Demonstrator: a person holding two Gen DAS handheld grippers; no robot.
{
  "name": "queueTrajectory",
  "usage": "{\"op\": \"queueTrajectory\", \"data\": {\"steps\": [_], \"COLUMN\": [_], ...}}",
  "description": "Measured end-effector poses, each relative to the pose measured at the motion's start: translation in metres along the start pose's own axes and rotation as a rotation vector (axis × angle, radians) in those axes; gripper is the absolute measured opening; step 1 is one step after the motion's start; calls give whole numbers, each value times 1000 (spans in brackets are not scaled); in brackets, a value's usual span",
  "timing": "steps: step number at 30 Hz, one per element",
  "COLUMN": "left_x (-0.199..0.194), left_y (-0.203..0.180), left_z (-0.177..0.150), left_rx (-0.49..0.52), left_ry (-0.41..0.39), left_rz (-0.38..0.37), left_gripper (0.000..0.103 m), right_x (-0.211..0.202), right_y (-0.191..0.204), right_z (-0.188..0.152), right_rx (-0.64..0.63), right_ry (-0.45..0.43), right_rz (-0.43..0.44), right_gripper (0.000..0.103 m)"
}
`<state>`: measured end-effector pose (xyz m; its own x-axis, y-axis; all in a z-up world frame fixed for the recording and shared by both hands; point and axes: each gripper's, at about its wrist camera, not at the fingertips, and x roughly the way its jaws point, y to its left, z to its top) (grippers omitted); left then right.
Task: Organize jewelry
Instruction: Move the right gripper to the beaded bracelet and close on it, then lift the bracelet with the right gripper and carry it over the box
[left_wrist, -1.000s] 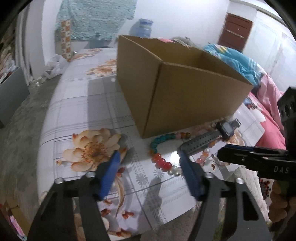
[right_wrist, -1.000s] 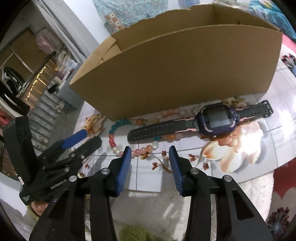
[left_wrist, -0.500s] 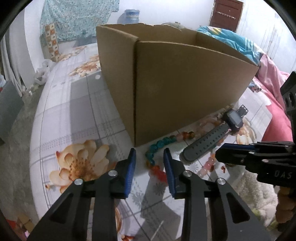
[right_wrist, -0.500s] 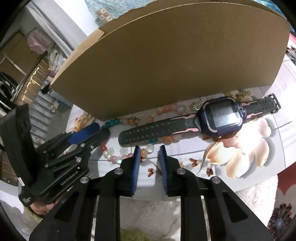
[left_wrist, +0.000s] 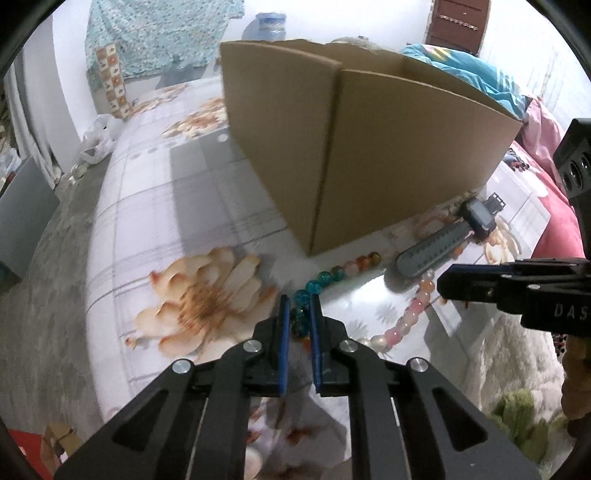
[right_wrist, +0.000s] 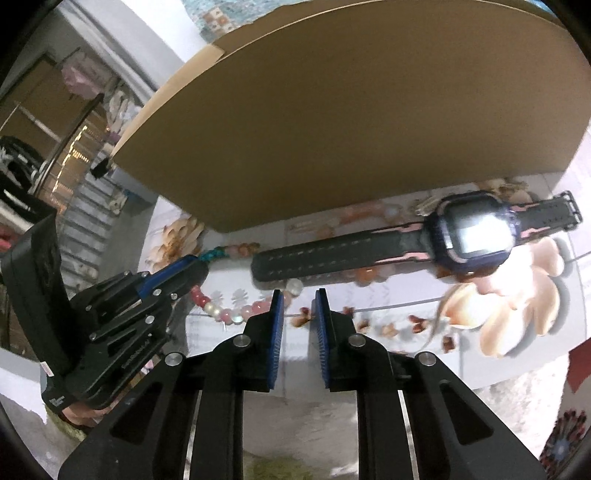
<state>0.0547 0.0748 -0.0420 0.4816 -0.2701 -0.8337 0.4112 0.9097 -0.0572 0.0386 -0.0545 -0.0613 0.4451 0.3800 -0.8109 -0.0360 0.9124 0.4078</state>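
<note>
A bead necklace (left_wrist: 402, 325) of teal, orange, pink and white beads lies on the floral table cover (left_wrist: 147, 221), in front of an open cardboard box (left_wrist: 388, 147). My left gripper (left_wrist: 298, 299) is closing, with the teal beads between its blue pads and pressed by them. A dark watch (right_wrist: 472, 232) lies flat by the box (right_wrist: 351, 129), its strap across the necklace (right_wrist: 229, 314). My right gripper (right_wrist: 298, 293) stands just short of the strap with a narrow gap; a white bead sits at its left tip and bare table shows between the pads. The left gripper (right_wrist: 201, 264) is at the left there.
The table's near edge runs under both grippers, with a white furry rug (left_wrist: 491, 369) below it. A white plastic bag (left_wrist: 98, 142) lies at the far left edge. Pink and blue bedding (left_wrist: 554, 221) is on the right, and a water bottle (left_wrist: 271, 26) stands behind the box.
The left jaws went from wide apart to nearly together around the teal beads as the gripper came in over them. The right jaws narrowed and moved closer to the strap and beads.
</note>
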Motion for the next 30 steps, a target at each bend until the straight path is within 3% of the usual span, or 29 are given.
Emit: {"op": "queueTrajectory", "data": {"steps": [6, 10, 19, 24, 26, 30], "left_x": [-9, -14, -21, -21, -20, -22], "left_y": [13, 20, 30, 30, 28, 22], "left_z": [-10, -16, -24, -26, -25, -24], "left_rx": [-38, -58, -103, -102, -102, -104], "left_ry": [13, 16, 15, 9, 2, -14], "left_rz": [-9, 3, -2, 7, 10, -1], "left_gripper": [9, 9, 10, 9, 10, 9], "right_x": [6, 5, 23, 29, 30, 29], "right_y": [11, 19, 49, 64, 69, 65], "right_z": [2, 4, 9, 10, 8, 8], "right_rx": [-12, -21, -104, -197, -245, -240], "right_ry": [27, 37, 36, 13, -4, -3], "right_rz": [38, 60, 44, -37, -99, -78], "right_gripper": [21, 30, 30, 23, 9, 7]}}
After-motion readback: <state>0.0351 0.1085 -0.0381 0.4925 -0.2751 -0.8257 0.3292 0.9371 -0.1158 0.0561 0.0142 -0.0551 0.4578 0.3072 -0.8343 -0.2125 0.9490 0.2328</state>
